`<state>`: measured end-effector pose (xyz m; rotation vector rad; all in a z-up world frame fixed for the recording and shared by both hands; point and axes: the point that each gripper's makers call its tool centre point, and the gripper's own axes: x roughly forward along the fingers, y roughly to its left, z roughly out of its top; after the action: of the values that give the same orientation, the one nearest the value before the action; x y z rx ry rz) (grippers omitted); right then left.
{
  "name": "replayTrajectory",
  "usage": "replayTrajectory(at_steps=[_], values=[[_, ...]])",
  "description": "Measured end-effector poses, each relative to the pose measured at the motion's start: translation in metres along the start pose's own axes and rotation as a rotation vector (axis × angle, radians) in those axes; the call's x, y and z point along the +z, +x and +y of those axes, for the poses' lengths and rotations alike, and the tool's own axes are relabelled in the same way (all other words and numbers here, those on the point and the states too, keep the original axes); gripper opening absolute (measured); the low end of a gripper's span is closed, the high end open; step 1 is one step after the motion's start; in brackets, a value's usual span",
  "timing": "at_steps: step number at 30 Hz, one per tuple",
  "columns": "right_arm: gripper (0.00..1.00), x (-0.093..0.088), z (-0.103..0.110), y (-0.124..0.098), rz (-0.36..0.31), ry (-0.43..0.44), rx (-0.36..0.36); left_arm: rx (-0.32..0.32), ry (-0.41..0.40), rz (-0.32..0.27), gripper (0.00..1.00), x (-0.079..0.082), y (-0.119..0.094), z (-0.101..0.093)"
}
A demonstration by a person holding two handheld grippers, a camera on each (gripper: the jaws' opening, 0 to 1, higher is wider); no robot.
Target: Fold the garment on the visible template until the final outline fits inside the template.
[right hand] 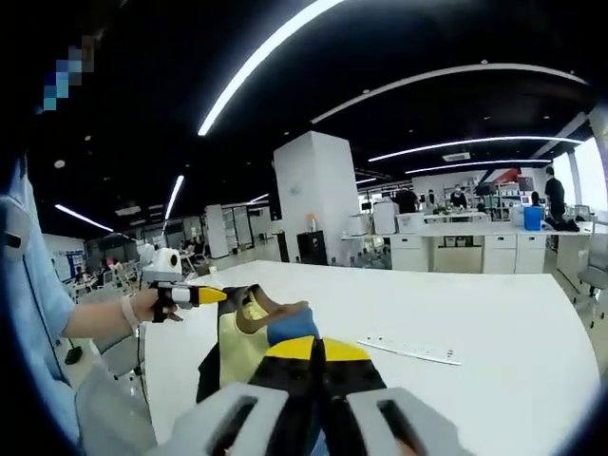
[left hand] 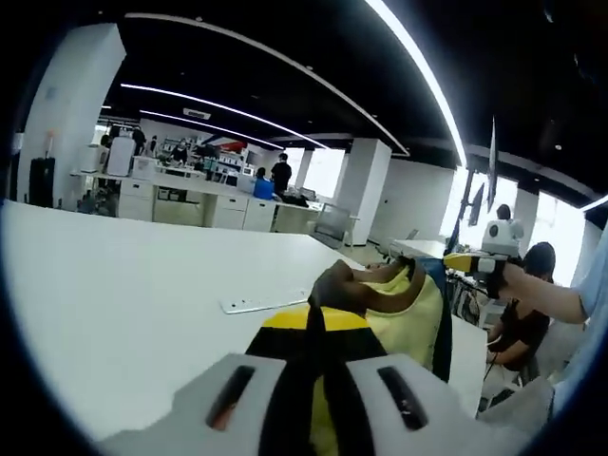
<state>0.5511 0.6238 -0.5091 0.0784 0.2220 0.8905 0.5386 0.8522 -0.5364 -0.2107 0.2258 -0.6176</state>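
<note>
Yellow garment [left hand: 404, 309] with brown collar, lifted above the white desk [left hand: 123, 294] near its far corner: my left gripper [left hand: 309, 328] and right gripper [right hand: 313, 356] each clamped on an edge, stretching it flat for folding.

soft cloth garment [left hand: 408, 318], smooth matt table [left hand: 142, 294]

Left gripper [left hand: 316, 323] clamped, raised; right gripper [right hand: 313, 350] clamped, raised; forearms extended, apart.
</note>
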Motion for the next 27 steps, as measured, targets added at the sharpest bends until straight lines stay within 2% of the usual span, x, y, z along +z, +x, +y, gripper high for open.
replayTrajectory(at_steps=[4,7,9,11,16,22,26,27], values=[[0.0,-0.015,-0.034,0.023,0.033,0.023,-0.009,0.024,-0.042,0.036,0.0,-0.014,0.026,0.023],[0.0,-0.034,-0.059,0.043,0.073,0.03,-0.038,0.044,-0.067,0.06,0.0,-0.027,0.045,0.038],[0.0,-0.043,-0.07,0.055,0.093,0.041,-0.034,0.051,-0.067,0.082,0.0,-0.038,0.059,0.047],[0.0,-0.06,-0.087,0.068,0.142,0.031,-0.055,0.064,-0.045,0.118,0.0,-0.053,0.074,0.06],[0.0,-0.097,-0.12,0.093,0.224,0.043,-0.082,0.095,-0.085,0.169,0.0,-0.086,0.106,0.093],[0.0,-0.135,-0.151,0.118,0.289,0.074,-0.12,0.121,-0.094,0.207,0.0,-0.114,0.131,0.118],[0.0,-0.15,-0.164,0.134,0.32,0.076,-0.124,0.143,-0.126,0.224,0.0,-0.128,0.142,0.132],[0.0,-0.155,-0.16,0.132,0.333,0.079,-0.127,0.146,-0.121,0.231,0.0,-0.131,0.144,0.135]])
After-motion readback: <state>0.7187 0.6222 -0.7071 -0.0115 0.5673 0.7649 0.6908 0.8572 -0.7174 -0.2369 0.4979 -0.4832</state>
